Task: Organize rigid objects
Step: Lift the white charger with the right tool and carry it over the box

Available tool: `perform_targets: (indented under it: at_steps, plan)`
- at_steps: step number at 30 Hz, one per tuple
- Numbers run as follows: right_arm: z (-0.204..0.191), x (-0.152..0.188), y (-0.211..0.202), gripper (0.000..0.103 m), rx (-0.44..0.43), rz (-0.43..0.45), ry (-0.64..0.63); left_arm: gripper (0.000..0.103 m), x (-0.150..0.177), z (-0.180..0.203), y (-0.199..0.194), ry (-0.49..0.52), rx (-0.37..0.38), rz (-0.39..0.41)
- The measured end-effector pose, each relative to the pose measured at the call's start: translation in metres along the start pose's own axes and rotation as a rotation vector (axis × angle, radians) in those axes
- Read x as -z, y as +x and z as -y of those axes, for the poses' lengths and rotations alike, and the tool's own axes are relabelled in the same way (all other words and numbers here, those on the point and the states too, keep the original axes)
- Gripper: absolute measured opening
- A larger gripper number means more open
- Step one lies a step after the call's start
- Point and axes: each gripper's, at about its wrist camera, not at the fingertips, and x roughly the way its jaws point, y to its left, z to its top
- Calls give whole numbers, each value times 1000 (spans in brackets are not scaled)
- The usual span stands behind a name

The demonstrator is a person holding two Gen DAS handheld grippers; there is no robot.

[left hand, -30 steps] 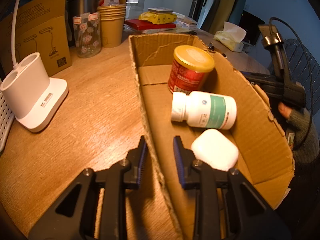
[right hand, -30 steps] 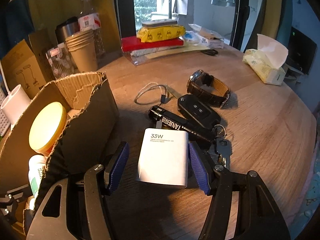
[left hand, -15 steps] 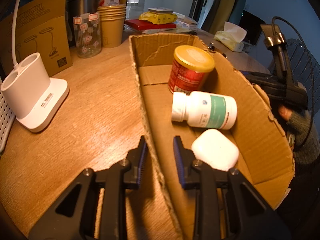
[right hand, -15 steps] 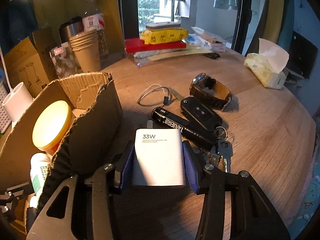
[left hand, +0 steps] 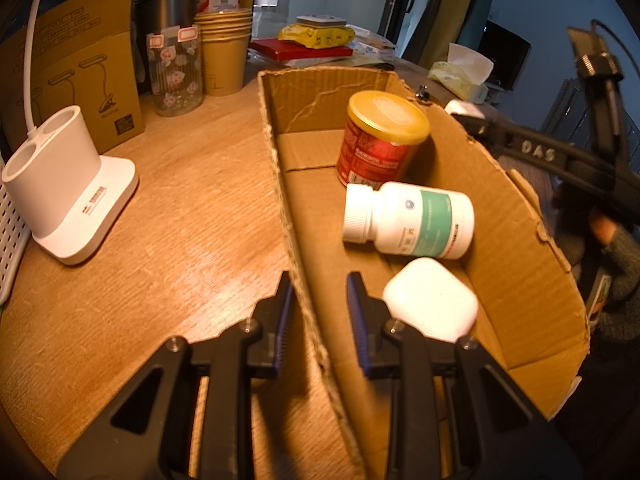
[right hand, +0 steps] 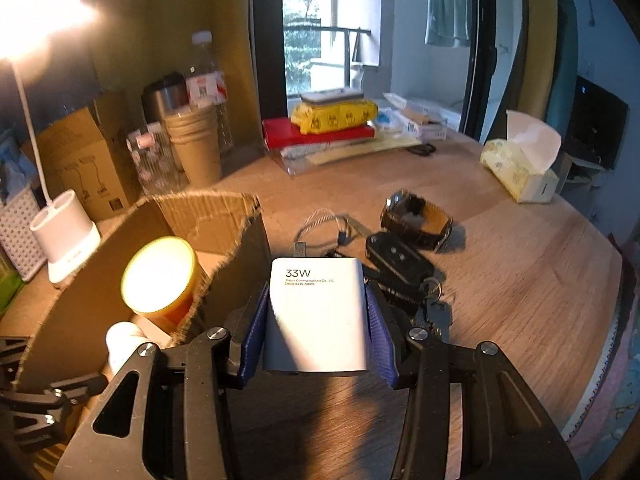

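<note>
My left gripper (left hand: 319,280) is shut on the near left wall of the open cardboard box (left hand: 520,240). Inside the box stand a red can with a yellow lid (left hand: 380,148), a white pill bottle (left hand: 412,220) on its side and a white earbud case (left hand: 432,300). My right gripper (right hand: 316,292) is shut on a white 33W charger (right hand: 318,312), held above the table just right of the box (right hand: 100,248). Behind the charger lie a black car key (right hand: 400,258), a brown-strapped watch (right hand: 416,220) and a cord loop (right hand: 320,220). The charger hides the black flashlight.
A white lamp base (left hand: 68,184), a glass jar (left hand: 174,72) and stacked paper cups (left hand: 224,56) stand left of and behind the box. Books and a yellow pack (right hand: 332,116) sit at the back, a tissue box (right hand: 520,168) at the right. The round table's edge (right hand: 600,360) curves along the right.
My right gripper closed on the white charger and lifted it off the table, tilting upward. The left gripper and the box have not moved.
</note>
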Motion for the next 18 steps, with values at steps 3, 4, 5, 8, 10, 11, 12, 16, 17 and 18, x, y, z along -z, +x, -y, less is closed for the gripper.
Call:
perform_targets:
  at_steps: [3,4,5,8,10,11,12,16,17,18]
  plan:
    - [-5,-5,-11,49,-9,28,-9,28,0,0,0,0,0,0]
    - [-7,-7,-14,49,-12,35,-11,28,0,0,0,0,-1,0]
    - [-9,-8,-18,49,-14,43,-13,28,0,0,0,1,-2,0]
    - [-15,-12,-28,49,-14,73,-19,28,1,0,0,3,-4,1]
    - [-20,-15,-33,49,-21,86,-25,28,1,-1,-1,2,-3,1]
    - [-22,-16,-36,49,-26,92,-30,28,0,-1,-1,2,-3,1]
    - [-26,-18,-39,49,-34,98,-36,28,0,-1,-1,3,-3,1]
    - [-43,-24,-43,49,-73,112,-78,28,0,-1,-1,3,-4,1]
    - [-47,-24,-44,49,-78,114,-87,28,0,-1,-1,3,-4,1]
    - [-53,-26,-43,49,-85,117,-101,28,0,-1,-1,3,-4,1]
